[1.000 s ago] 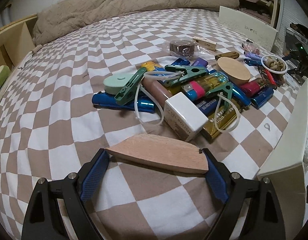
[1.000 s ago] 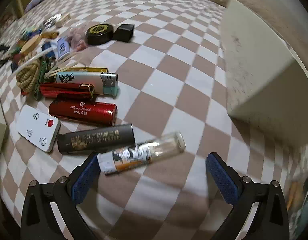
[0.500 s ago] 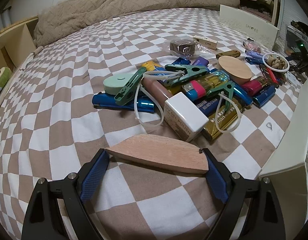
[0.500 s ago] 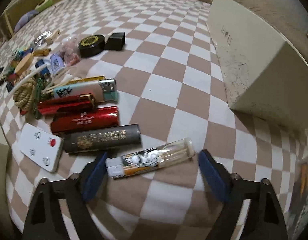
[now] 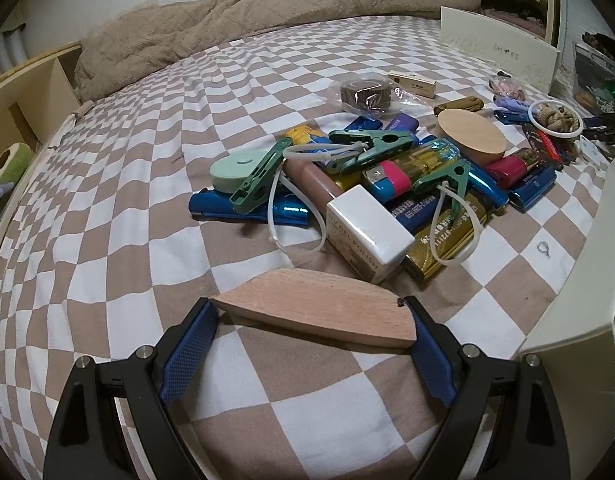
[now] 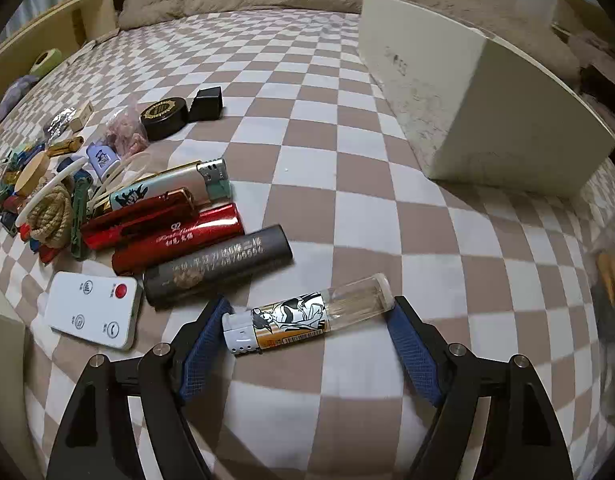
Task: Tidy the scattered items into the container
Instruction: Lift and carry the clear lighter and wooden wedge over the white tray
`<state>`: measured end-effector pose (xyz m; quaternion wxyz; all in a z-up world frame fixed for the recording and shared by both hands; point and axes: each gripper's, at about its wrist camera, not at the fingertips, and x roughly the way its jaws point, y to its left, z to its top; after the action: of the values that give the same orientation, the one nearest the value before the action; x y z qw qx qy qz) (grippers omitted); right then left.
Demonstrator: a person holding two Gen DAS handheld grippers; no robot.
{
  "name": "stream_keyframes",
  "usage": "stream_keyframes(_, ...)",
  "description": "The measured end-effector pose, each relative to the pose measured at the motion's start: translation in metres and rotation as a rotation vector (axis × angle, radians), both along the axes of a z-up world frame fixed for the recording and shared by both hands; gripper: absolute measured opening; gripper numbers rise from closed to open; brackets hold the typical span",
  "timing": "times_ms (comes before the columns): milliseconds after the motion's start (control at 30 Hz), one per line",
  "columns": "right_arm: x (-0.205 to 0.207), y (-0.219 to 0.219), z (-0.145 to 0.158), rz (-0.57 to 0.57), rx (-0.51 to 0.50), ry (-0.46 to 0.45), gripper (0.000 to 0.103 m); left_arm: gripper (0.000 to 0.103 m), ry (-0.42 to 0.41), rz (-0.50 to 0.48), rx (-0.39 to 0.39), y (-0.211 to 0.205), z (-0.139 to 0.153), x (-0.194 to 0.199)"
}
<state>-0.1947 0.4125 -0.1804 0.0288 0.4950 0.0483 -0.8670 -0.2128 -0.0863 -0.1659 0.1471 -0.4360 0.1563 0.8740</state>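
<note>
My left gripper (image 5: 313, 320) is shut on a flat wooden piece (image 5: 313, 307), held by its two ends above the checkered bed. Beyond it lies a pile of lighters, green clips and a white nail polish box (image 5: 367, 234). My right gripper (image 6: 309, 316) is shut on a clear lighter with a cartoon label (image 6: 307, 314), gripped end to end and lifted just above the sheet. Beside it lie a grey lighter (image 6: 217, 266), a red lighter (image 6: 177, 236) and a white remote (image 6: 93, 314).
A cream box wall (image 5: 579, 288) stands at the right of the left wrist view. A white shoe box lid (image 6: 467, 92) lies at the right of the right wrist view. A black round tin (image 6: 163, 116) and a small black box (image 6: 207, 100) lie farther back.
My right gripper has closed on the clear lighter and tilted up, so more of the bed shows. The left gripper has held the wooden piece, lifting slightly.
</note>
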Motion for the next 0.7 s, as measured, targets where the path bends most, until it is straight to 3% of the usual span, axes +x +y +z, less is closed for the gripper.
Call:
stream_keyframes(300, 0.023, 0.003, 0.009, -0.068, -0.030, -0.011, 0.081, 0.092, -0.034, 0.054, -0.023, 0.001, 0.006, -0.003)
stream_keyframes(533, 0.037, -0.005, 0.018, -0.125, -0.073, -0.004, 0.081, 0.092, -0.003, 0.081, -0.050, 0.002, 0.014, 0.004)
stream_keyframes(700, 0.055, -0.011, 0.035, -0.141, -0.115, 0.023, 0.081, 0.092, -0.006, 0.118, -0.003, -0.004, 0.028, 0.012)
